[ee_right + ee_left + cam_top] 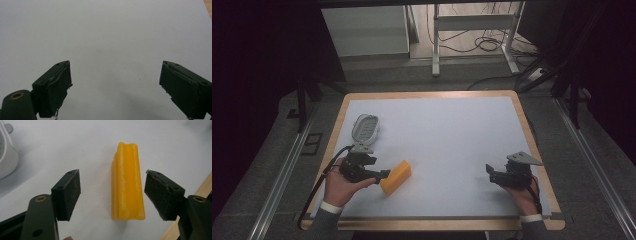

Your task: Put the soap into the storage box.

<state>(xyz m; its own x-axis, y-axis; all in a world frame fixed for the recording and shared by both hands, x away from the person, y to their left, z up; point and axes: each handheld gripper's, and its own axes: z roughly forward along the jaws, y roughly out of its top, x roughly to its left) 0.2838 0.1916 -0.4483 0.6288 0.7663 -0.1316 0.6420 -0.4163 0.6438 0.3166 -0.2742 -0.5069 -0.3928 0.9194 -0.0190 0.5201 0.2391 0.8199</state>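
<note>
A yellow ridged block point(396, 177) lies on the white mat point(447, 130) near the front left. My left gripper point(385, 175) is at the block's near-left end, held low over the mat. In the left gripper view the yellow block point(128, 182) lies lengthwise between the open jaws of my left gripper point(112, 188), closer to the right pad point(160, 195), with a narrow gap there and a wide gap at the left pad point(71, 192). My right gripper point(490, 172) rests at the front right, open; in its own view my right gripper point(115, 80) has bare mat between the jaws.
An oval white-grey slotted object point(365, 128) lies on the mat just beyond the left hand; its white body point(6, 155) edges into the left gripper view. The wooden rim point(437, 93) frames the mat. A white table frame point(472, 30) and cables stand on the floor behind.
</note>
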